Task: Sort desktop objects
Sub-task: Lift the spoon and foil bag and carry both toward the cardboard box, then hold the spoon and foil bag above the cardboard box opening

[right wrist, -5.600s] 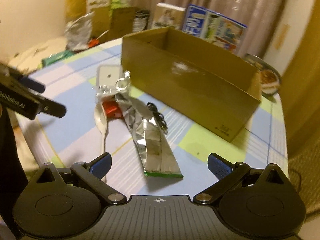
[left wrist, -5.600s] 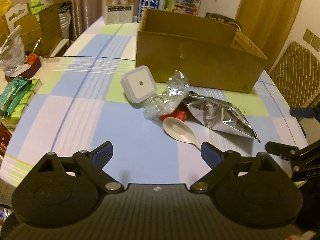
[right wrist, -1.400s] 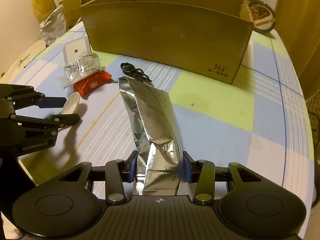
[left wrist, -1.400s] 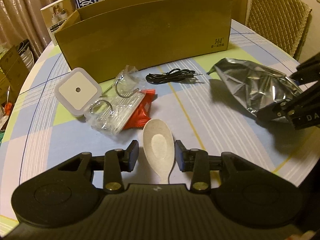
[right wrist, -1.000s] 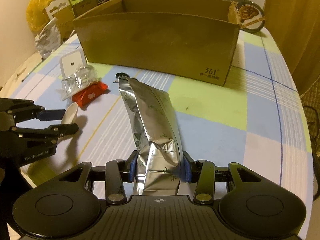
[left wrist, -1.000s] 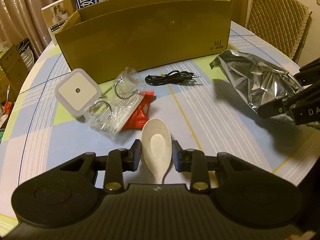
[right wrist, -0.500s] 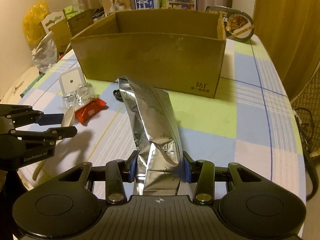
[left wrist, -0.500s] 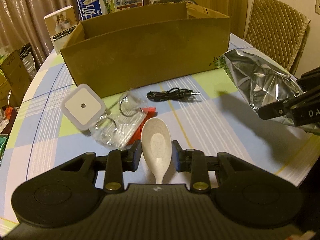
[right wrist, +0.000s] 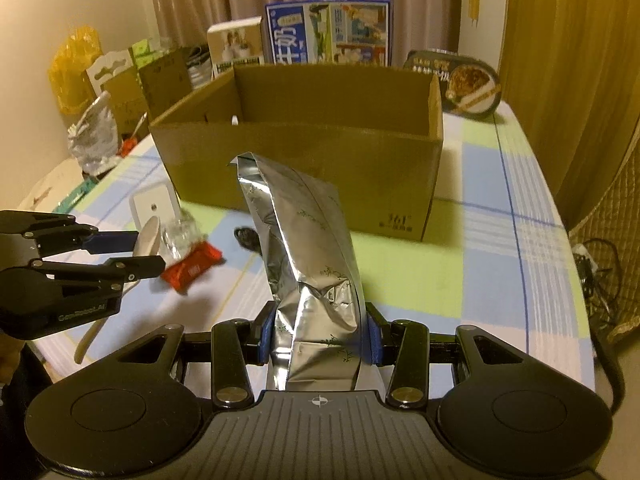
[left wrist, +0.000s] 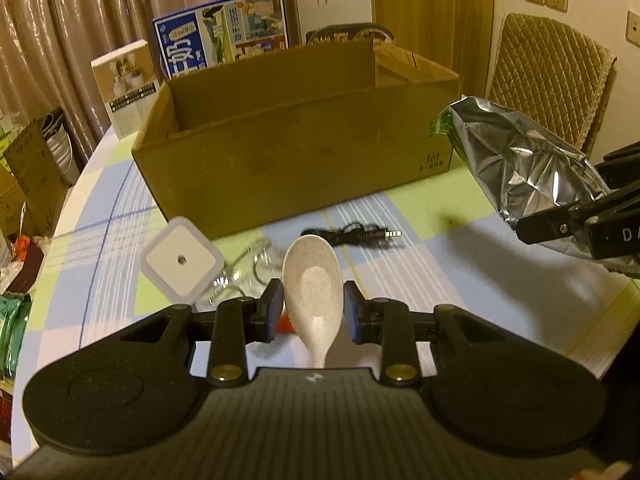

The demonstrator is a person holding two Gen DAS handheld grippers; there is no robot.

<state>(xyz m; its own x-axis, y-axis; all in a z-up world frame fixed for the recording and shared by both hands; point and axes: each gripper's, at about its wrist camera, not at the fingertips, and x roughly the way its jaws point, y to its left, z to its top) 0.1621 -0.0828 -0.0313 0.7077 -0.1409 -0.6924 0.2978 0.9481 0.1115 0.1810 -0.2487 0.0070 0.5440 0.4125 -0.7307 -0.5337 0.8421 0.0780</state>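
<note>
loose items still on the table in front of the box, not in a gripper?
4: white square device, clear hook packet, red packet part-hidden behind the left hand-held gripper, black cable. More may be hidden.

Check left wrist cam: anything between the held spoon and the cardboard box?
Yes: in the left wrist view, a black audio cable lies on the tablecloth between the spoon and the box.
</note>
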